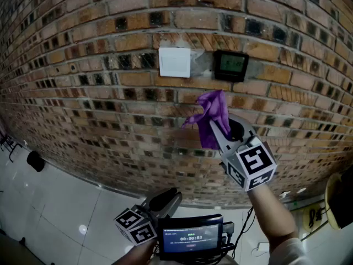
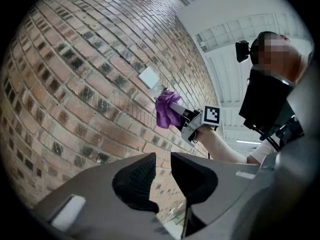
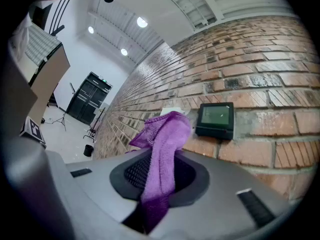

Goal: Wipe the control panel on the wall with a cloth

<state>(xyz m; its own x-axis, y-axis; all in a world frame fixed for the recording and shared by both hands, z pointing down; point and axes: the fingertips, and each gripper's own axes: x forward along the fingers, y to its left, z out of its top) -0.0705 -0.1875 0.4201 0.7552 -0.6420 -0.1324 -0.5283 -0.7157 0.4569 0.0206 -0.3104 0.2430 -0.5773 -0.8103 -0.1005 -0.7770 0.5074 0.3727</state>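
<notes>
The black control panel (image 1: 230, 65) with a green display hangs on the brick wall, right of a white switch plate (image 1: 174, 62). My right gripper (image 1: 219, 127) is raised just below the panel, shut on a purple cloth (image 1: 211, 116) that sticks up past its tips. In the right gripper view the cloth (image 3: 162, 149) rises between the jaws of the gripper (image 3: 159, 176), short of the panel (image 3: 216, 119). My left gripper (image 1: 167, 199) hangs low, away from the wall. In its own view this gripper (image 2: 163, 165) shows a narrow empty gap, and the cloth (image 2: 166, 110) and switch plate (image 2: 149, 77) lie ahead.
The brick wall (image 1: 83, 109) fills the view, with white floor tiles (image 1: 49, 214) below. A small screen (image 1: 191, 239) sits at the bottom edge. A black object (image 1: 36, 160) stands on the floor at left. A yellowish round thing (image 1: 339, 200) is at the right edge.
</notes>
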